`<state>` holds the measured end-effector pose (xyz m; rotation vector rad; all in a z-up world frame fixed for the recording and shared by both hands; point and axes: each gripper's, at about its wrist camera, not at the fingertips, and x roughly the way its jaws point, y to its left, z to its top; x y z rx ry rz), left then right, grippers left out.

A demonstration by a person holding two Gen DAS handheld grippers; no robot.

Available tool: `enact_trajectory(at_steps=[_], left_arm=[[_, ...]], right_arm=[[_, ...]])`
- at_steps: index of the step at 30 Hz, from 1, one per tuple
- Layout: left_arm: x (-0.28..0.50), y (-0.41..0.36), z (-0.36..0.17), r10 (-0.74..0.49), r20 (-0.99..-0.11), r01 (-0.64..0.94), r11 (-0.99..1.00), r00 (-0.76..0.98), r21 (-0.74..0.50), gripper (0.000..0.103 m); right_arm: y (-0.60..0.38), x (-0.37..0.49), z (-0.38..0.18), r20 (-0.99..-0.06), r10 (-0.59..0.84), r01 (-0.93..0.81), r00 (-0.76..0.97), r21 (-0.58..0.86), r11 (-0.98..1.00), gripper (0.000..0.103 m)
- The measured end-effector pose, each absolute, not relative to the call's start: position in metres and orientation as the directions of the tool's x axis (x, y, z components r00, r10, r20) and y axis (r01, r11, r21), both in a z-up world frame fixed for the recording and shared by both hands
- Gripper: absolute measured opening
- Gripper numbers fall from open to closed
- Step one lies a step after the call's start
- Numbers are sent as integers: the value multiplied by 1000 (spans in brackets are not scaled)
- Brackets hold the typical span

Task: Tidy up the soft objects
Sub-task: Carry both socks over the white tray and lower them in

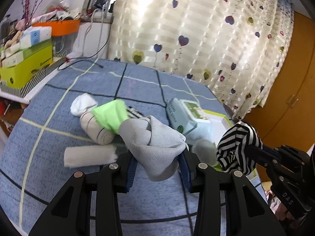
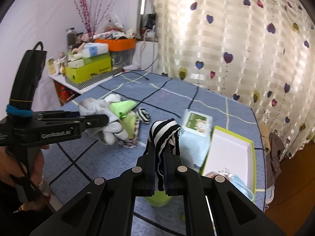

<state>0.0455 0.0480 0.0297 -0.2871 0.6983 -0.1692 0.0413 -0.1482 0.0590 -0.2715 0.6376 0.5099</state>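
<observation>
Between left claw (image 1: 159,163) pads, grey knotted sock (image 1: 157,147).

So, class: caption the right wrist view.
Right gripper pinches a striped sock above the blue bedspread.

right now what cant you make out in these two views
- Box: its contents in the right wrist view sit behind the right gripper; only a blue edge shows.
- Green item: same view, mostly behind the same gripper, kind unclear.
- Grey roll: left wrist view, blurred, partly behind the grey sock in the left gripper.
</observation>
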Motion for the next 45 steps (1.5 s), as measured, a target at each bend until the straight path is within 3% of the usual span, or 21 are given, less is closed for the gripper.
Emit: enact_trajectory(at_steps=[27, 45], left_arm=[[62, -70, 65, -423, -575, 319, 906, 701, -277, 40], [83, -158, 7, -488, -728, 456, 848, 480, -268, 40]], right_arm=[[-278, 43, 56, -603, 217, -288, 768, -23, 957, 6], [-320, 67, -7, -717, 193, -238, 669, 39, 970, 6]])
